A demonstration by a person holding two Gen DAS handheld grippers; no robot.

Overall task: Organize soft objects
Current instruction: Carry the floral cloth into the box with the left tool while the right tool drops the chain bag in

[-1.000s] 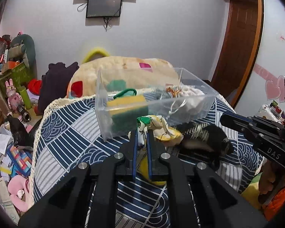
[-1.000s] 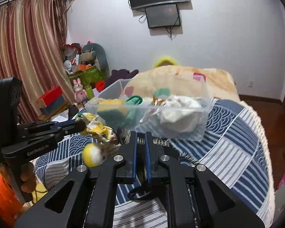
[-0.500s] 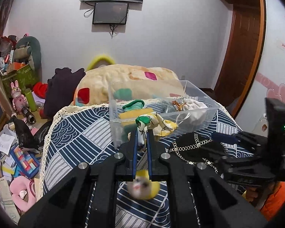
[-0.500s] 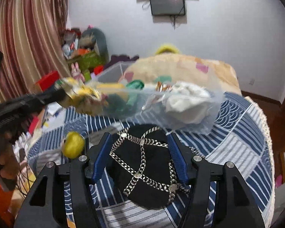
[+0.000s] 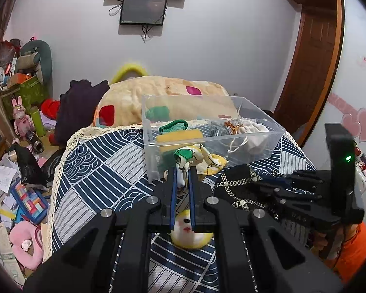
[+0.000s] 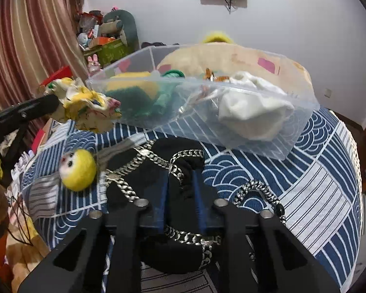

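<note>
Two grippers work over a blue patterned cloth with soft things and a clear box.

The right gripper (image 6: 180, 183) is closing its jaws on a fold of the black pouch with silver chains (image 6: 158, 168), which lies on the blue cloth (image 6: 305, 183) near its front edge. A yellow fuzzy ball with a face (image 6: 78, 171) sits just left of the pouch. The left gripper (image 5: 182, 173) pinches a yellow flowery cloth (image 5: 200, 158), held up by the front wall of the clear box (image 5: 231, 144). In the box lie a yellow sponge (image 5: 179, 136) and a white pouch (image 5: 252, 134).
</note>
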